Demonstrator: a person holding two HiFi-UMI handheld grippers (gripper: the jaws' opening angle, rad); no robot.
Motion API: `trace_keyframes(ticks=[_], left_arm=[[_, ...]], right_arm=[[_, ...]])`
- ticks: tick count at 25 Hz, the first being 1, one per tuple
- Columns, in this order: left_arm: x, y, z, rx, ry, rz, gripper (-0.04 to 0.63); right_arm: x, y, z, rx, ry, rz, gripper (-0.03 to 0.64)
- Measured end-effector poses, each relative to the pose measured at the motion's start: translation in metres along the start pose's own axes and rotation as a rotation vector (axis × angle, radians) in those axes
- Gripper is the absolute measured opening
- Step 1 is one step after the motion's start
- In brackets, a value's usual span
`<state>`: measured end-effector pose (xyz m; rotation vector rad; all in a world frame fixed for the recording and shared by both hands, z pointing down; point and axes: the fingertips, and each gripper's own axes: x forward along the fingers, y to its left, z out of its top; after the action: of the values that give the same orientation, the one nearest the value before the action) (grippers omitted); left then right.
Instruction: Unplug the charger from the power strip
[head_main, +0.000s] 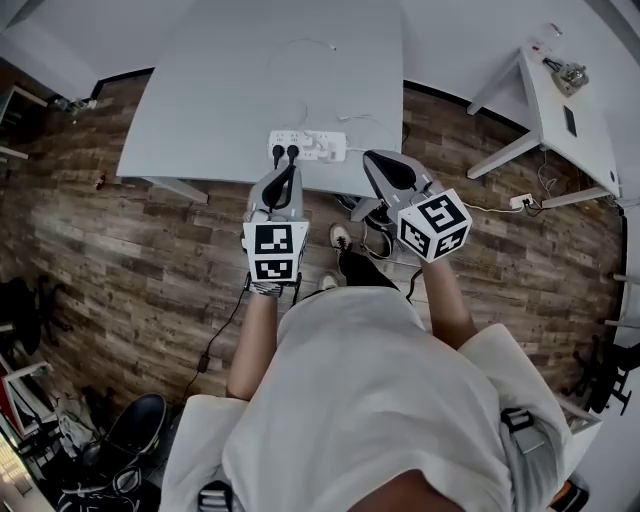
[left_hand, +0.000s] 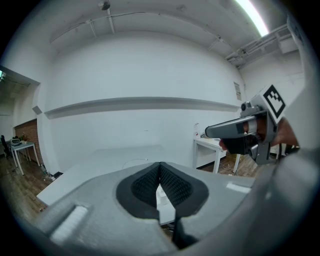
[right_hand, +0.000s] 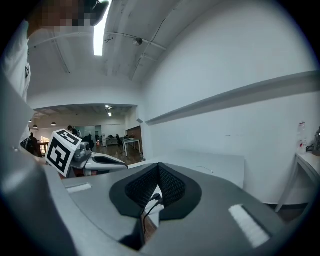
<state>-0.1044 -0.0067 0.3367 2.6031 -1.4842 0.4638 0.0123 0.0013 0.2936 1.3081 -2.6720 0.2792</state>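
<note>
A white power strip (head_main: 312, 146) lies at the near edge of the white table (head_main: 220, 90). Two black plugs (head_main: 285, 153) sit in its left end. My left gripper (head_main: 291, 169) hovers just in front of those plugs, jaws together and empty. My right gripper (head_main: 370, 156) is to the right of the strip, also shut with nothing in it. In the left gripper view the strip (left_hand: 162, 196) shows as a white sliver below the closed pads (left_hand: 150, 186). A black plug and its cable (right_hand: 155, 199) show beneath the closed pads (right_hand: 172, 187) in the right gripper view.
A black cable drops from the table to an adapter (head_main: 204, 362) on the wood floor. A second white table (head_main: 585, 140) stands at the right, with a white socket block (head_main: 520, 201) on the floor beside it. Shoes (head_main: 340, 238) show under the table's edge. A dark chair (head_main: 135, 425) sits at lower left.
</note>
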Motion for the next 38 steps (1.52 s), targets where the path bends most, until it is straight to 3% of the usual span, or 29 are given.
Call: trace_keyframes(ticks=[13,19,32,34,38], left_arm=[[0.085,-0.002,-0.036,-0.011,0.098,-0.043,0.003],[0.101,-0.006,-0.051,-0.066,0.101,-0.071,0.003],[0.157,-0.013,-0.100,-0.111,0.218,-0.024,0.007],[0.163,-0.013,-0.106,-0.128,0.235,-0.024,0.057],[0.172,-0.015,-0.114,-0.137,0.268,-0.015,0.094]], right_arm=[[0.071,-0.060,-0.053,0.037,0.095,0.090,0.002],[0.091,-0.082,-0.086,0.010,0.161,0.108,0.002],[0.128,-0.111,-0.157,-0.006,0.302,0.214,0.002],[0.135,-0.111,-0.168,-0.009,0.324,0.238,0.002],[0.146,-0.114,-0.189,-0.025,0.373,0.276,0.002]])
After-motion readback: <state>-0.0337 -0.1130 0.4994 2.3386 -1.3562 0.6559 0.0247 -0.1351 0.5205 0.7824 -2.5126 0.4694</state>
